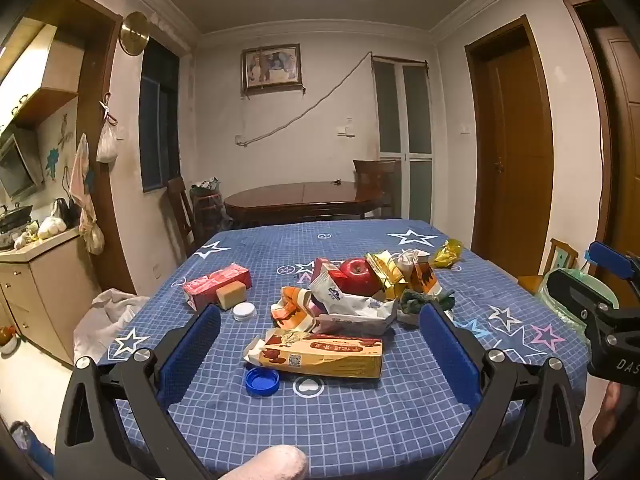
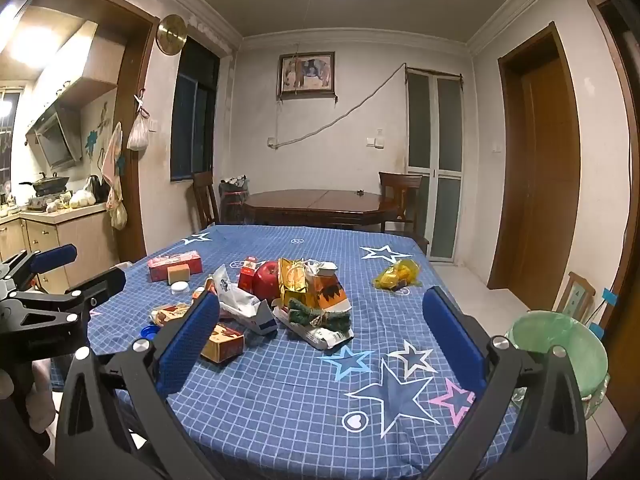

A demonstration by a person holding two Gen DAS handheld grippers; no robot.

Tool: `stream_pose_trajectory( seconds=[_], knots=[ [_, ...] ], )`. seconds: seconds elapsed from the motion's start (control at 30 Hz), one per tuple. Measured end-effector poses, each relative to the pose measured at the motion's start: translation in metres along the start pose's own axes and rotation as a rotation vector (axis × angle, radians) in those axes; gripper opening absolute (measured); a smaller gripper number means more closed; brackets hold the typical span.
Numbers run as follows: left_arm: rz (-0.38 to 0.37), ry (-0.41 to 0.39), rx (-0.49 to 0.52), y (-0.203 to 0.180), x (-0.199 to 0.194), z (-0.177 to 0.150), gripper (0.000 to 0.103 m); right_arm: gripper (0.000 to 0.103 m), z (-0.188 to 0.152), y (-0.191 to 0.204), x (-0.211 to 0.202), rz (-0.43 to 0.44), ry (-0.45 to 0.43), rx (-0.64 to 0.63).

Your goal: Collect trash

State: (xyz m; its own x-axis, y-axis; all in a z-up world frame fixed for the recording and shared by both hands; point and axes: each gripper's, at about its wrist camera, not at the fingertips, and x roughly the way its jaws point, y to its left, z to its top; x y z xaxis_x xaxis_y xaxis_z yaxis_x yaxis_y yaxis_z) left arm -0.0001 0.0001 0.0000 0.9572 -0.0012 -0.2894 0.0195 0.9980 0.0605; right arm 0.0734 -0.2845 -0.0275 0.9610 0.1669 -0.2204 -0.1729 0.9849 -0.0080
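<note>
A pile of trash sits mid-table on the blue star tablecloth: an orange carton, a blue bottle cap, white wrappers, gold wrappers, a yellow wrapper and a red apple. My left gripper is open and empty, its fingers either side of the carton and above it. My right gripper is open and empty, near the front of the pile. A green-lined trash bin stands to the right of the table.
A red box, a yellow sponge and a white lid lie at the left of the table. A wooden table with chairs stands behind. A kitchen counter is at left.
</note>
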Motion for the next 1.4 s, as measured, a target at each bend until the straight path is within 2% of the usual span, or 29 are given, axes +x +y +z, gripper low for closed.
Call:
stream_pose_trajectory(
  seconds=[1.4],
  knots=[
    [-0.010, 0.019, 0.009, -0.0016, 0.0040, -0.0036, 0.099, 0.098, -0.0058, 0.0053, 0.0035, 0.004, 0.001, -0.004]
  ],
)
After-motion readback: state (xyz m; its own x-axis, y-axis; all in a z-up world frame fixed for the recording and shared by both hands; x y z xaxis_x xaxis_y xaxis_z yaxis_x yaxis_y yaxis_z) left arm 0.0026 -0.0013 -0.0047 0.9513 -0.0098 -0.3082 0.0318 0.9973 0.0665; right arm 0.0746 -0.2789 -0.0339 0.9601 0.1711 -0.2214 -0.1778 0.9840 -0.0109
